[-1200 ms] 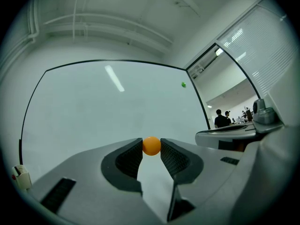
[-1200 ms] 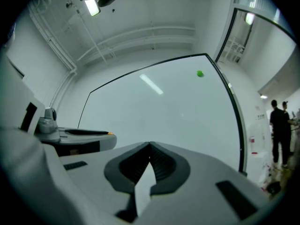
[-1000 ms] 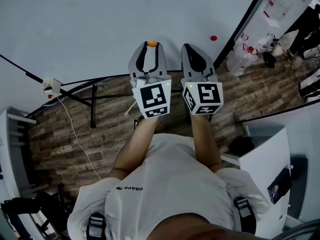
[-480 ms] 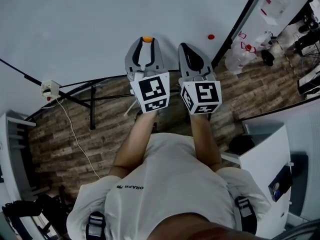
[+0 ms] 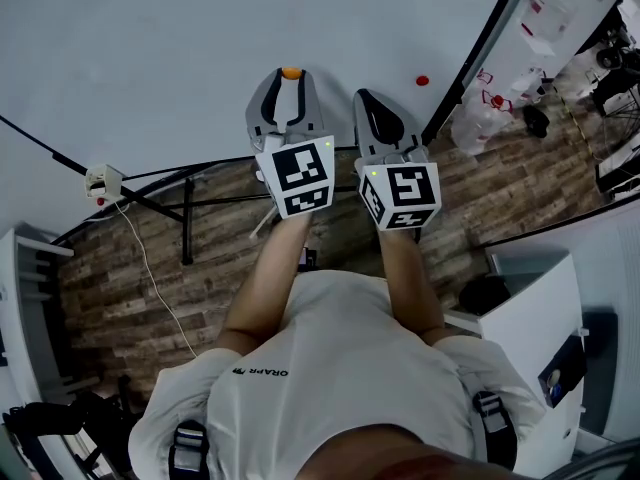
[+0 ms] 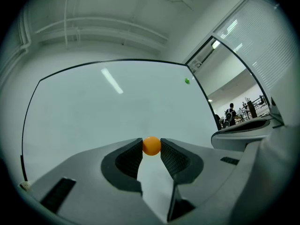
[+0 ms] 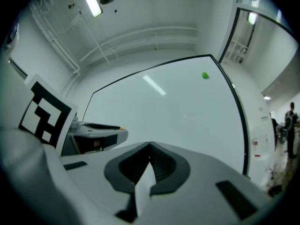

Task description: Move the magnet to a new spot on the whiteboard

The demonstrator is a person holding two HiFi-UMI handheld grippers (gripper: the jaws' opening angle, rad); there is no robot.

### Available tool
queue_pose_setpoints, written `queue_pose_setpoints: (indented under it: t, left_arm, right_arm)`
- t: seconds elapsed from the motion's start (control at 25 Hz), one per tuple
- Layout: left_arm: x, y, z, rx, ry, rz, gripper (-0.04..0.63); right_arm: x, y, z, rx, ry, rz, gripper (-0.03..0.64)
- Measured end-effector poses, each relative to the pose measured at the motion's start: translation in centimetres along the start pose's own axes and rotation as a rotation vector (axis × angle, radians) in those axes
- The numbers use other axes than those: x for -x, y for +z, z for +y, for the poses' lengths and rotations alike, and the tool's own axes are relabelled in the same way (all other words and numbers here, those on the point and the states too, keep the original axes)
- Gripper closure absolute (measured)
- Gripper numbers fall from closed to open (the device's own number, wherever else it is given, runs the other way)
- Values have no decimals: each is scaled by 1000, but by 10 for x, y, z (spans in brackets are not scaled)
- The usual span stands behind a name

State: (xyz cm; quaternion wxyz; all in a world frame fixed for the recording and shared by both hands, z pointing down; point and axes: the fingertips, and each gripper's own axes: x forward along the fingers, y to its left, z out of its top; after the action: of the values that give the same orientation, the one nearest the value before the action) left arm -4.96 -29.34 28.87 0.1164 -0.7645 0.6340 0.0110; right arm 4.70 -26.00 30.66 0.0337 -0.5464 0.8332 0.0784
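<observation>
The orange round magnet [image 6: 151, 146] sits pinched between the tips of my left gripper [image 6: 151, 146], right against the whiteboard [image 6: 103, 111]. From the head view the same orange magnet [image 5: 290, 73] shows at the tip of the left gripper [image 5: 289, 80], over the whiteboard [image 5: 150, 58]. My right gripper [image 5: 362, 98] hangs just to the right of it, jaws shut with nothing between them, tips meeting in the right gripper view [image 7: 150, 145]. The left gripper [image 7: 101, 134] appears there at the left.
A red magnet [image 5: 422, 80] sticks to the board near its right frame. A green magnet [image 6: 187, 80] sits high at the board's right edge, also seen as a green magnet [image 7: 205, 75]. Below are the board's stand legs [image 5: 186, 218], a cable and a white cabinet [image 5: 530, 318].
Both grippers have slid a little up and to the left along the board, the left one carrying the orange magnet with it. The jaws have not changed.
</observation>
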Motion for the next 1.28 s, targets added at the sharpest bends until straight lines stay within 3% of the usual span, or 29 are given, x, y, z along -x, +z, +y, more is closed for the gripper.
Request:
queue_pose_setpoints:
  t: [1.28]
  left_arm:
    - [-57, 11, 5, -68, -25, -10, 476]
  right_arm:
    - [-5, -6, -7, -13, -17, -4, 604]
